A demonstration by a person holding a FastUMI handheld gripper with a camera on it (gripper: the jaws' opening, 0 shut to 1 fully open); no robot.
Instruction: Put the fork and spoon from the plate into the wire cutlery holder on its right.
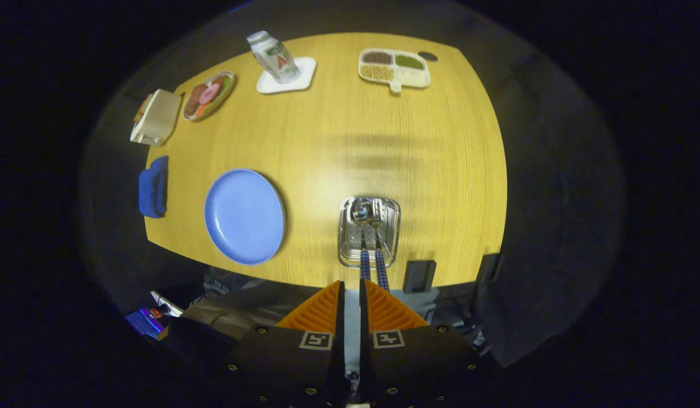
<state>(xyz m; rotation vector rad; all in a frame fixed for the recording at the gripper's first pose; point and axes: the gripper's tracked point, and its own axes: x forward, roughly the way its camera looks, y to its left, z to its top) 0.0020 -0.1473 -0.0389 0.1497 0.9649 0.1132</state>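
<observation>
— Looking down from above, what is seen between the jaws?

— Nothing is gripped. The gripper (351, 292) is held high over the near edge of the table (384, 141), and its jaws are drawn nearly together, with only a thin gap left between them.

— Where are the fork and spoon to be found?

— Both are stood in the wire cutlery holder (368, 231), just ahead of the fingertips. Two dark patterned handles (373, 269) are seen side by side, leaning out over the holder's near rim. The metal heads are sunk inside the wire; which one is the fork and which the spoon cannot quite be made out.

— And the plate?

— The blue plate (245, 216) is laid flat to the left of the holder, well apart from it, and its face is bare.

— What else is set on the table?

— A blue cloth (153, 187) is placed beyond the plate at the left edge, with a beige box (156, 117) farther along. At the far side a dish of sliced food (208, 94), a bottle (273, 56) standing on a white coaster (287, 79), and a divided tray of grains (394, 68) are arranged.
</observation>
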